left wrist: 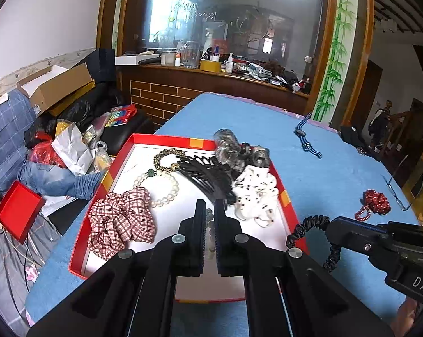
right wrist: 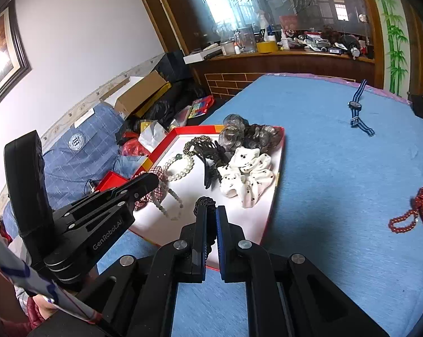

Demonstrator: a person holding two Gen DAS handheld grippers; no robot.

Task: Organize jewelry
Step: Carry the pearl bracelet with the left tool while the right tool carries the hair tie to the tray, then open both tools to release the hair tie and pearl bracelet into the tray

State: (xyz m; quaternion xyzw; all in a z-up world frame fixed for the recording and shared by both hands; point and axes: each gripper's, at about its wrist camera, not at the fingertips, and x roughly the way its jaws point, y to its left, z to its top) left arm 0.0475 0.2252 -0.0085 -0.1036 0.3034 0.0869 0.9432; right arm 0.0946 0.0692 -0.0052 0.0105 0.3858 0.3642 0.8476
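My left gripper (left wrist: 208,210) is nearly closed on a pale bead bracelet (left wrist: 210,224), hanging over the white floor of the red tray (left wrist: 166,139). My right gripper (right wrist: 210,210) pinches a black spiral hair tie (right wrist: 205,202) at the tray's near right edge. Inside the tray lie a plaid scrunchie (left wrist: 121,220), a pearl bracelet (left wrist: 163,188), a black hair comb (left wrist: 208,174) and a white dotted scrunchie (left wrist: 255,193). Out on the blue cloth (left wrist: 267,123) rest a striped-strap watch (left wrist: 307,137) and red beads (left wrist: 375,202).
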